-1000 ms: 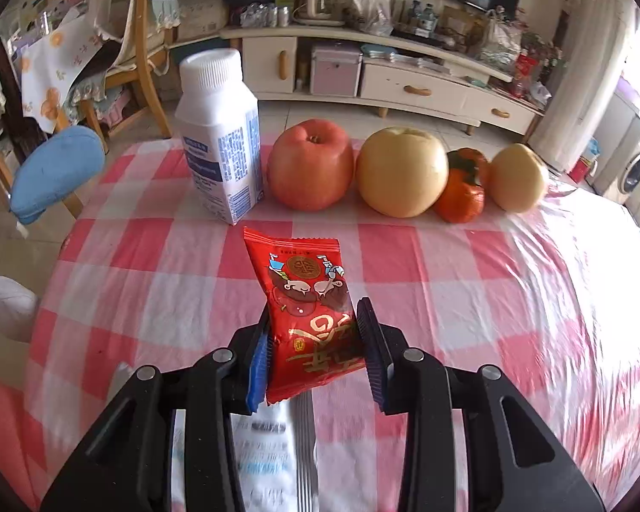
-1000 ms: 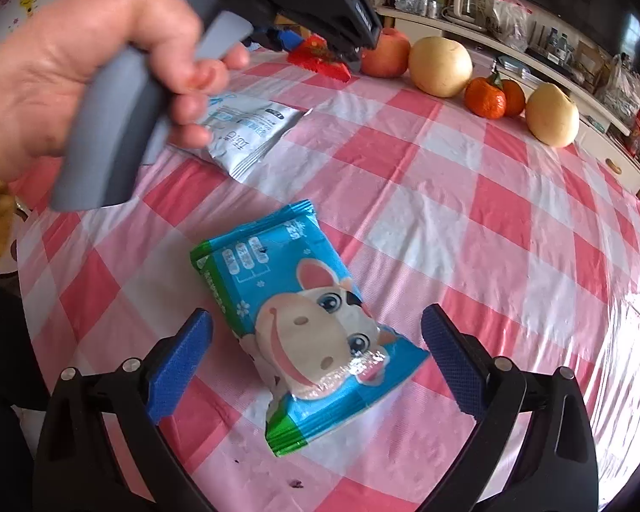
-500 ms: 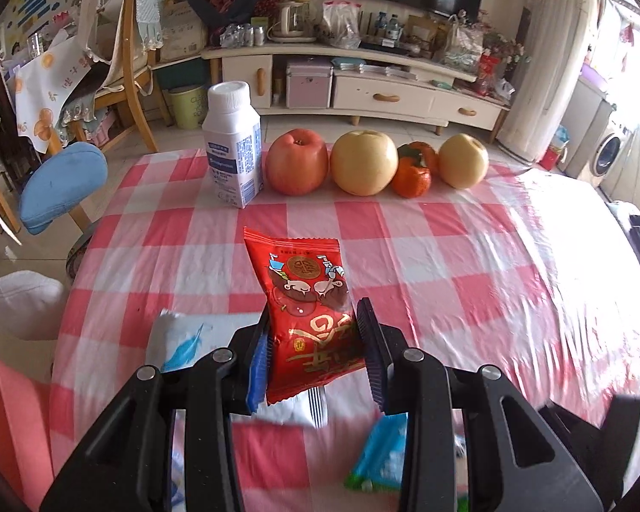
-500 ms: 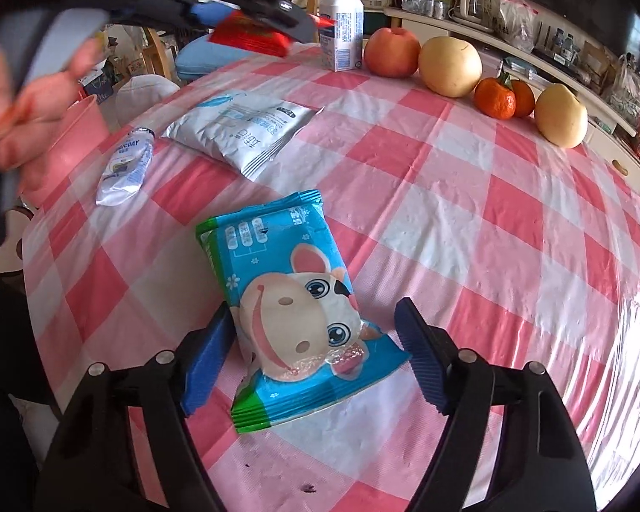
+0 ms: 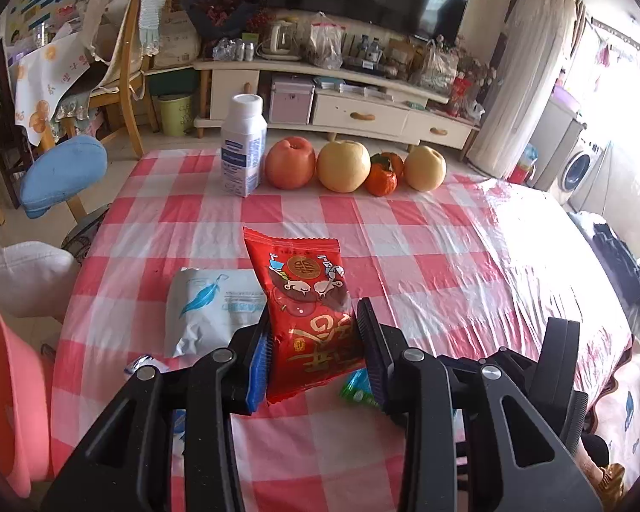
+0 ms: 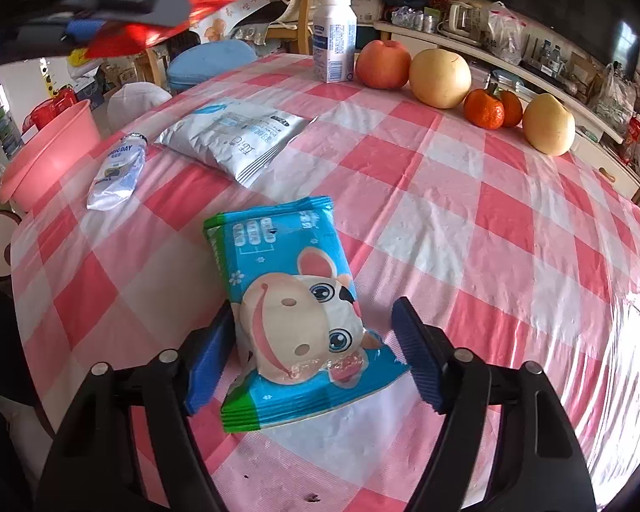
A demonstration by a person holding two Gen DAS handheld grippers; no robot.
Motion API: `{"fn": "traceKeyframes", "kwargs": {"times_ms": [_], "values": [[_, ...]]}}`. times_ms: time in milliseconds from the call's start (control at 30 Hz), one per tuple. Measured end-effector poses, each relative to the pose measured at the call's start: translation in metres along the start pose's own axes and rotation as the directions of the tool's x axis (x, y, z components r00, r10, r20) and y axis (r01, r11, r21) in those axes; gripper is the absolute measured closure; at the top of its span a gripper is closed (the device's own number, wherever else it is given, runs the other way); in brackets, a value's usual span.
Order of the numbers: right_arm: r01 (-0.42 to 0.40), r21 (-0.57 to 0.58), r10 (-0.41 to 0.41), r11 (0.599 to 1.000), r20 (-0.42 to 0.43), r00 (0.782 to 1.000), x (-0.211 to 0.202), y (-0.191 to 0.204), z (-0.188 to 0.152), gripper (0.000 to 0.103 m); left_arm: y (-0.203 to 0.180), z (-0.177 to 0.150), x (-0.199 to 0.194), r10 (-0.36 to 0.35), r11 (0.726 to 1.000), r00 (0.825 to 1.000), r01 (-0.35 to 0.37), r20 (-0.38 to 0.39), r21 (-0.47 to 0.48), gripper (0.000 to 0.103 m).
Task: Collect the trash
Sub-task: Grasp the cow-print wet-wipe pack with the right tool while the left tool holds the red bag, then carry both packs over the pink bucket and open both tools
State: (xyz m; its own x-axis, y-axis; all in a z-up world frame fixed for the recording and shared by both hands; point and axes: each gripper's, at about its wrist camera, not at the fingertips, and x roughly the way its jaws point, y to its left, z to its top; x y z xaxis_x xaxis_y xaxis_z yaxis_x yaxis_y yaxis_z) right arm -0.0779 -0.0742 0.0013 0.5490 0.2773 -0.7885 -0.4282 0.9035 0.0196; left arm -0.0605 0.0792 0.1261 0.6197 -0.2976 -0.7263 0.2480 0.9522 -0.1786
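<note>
My left gripper (image 5: 313, 352) is shut on a red snack wrapper (image 5: 307, 311) and holds it above the checked table; it shows blurred in the right wrist view (image 6: 119, 21) at upper left. My right gripper (image 6: 311, 354) is open, its jaws on either side of a blue cow-print wrapper (image 6: 290, 303) that lies on the table. A silver-white pouch (image 6: 234, 136) and a small crumpled clear packet (image 6: 117, 170) lie further left. A pink bin (image 6: 49, 153) stands beside the table's left edge, also in the left wrist view (image 5: 8, 388).
A white bottle (image 5: 243, 151), an apple (image 5: 289, 163), two pears (image 5: 343, 166) and tangerines (image 5: 382, 179) stand in a row at the far edge. A blue stool (image 5: 64, 173) and chairs are beyond the table's left side. The right gripper body (image 5: 533, 384) shows low right.
My left gripper has risen and pulled back with the red wrapper. My right gripper has moved forward around the blue wrapper and its jaws have narrowed.
</note>
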Motion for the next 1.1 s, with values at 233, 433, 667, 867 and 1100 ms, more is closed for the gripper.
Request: {"fn": "traceKeyframes", "kwargs": {"times_ms": [233, 433, 667, 867, 1100], "values": [[0.013, 0.005, -0.013, 1.0, 0.012, 1.0, -0.002, 0.001, -0.001, 0.041, 0.031, -0.007, -0.01, -0.006, 0.999, 1.0, 0.008, 0.025, -0.053, 0.064], [0.033, 0.013, -0.034, 0.999, 0.021, 0.999, -0.003, 0.003, -0.001, 0.048, 0.051, -0.011, -0.014, -0.025, 0.995, 0.999, 0.029, 0.034, -0.095, 0.064], [0.088, 0.017, -0.089, 0.996, 0.039, 0.995, -0.006, 0.003, -0.002, 0.059, 0.067, -0.018, -0.013, -0.029, 0.993, 0.999, 0.031, 0.021, -0.114, 0.064], [0.13, 0.036, -0.131, 0.991, 0.042, 0.99, -0.007, 0.0, -0.002, 0.061, 0.073, -0.023, -0.013, -0.048, 0.992, 0.999, 0.05, 0.017, -0.12, 0.064], [0.117, 0.15, -0.125, 0.982, 0.046, 0.991, -0.013, -0.008, 0.001, 0.063, 0.082, -0.026, -0.023, -0.079, 0.988, 0.996, 0.083, 0.037, -0.13, 0.064]]}}
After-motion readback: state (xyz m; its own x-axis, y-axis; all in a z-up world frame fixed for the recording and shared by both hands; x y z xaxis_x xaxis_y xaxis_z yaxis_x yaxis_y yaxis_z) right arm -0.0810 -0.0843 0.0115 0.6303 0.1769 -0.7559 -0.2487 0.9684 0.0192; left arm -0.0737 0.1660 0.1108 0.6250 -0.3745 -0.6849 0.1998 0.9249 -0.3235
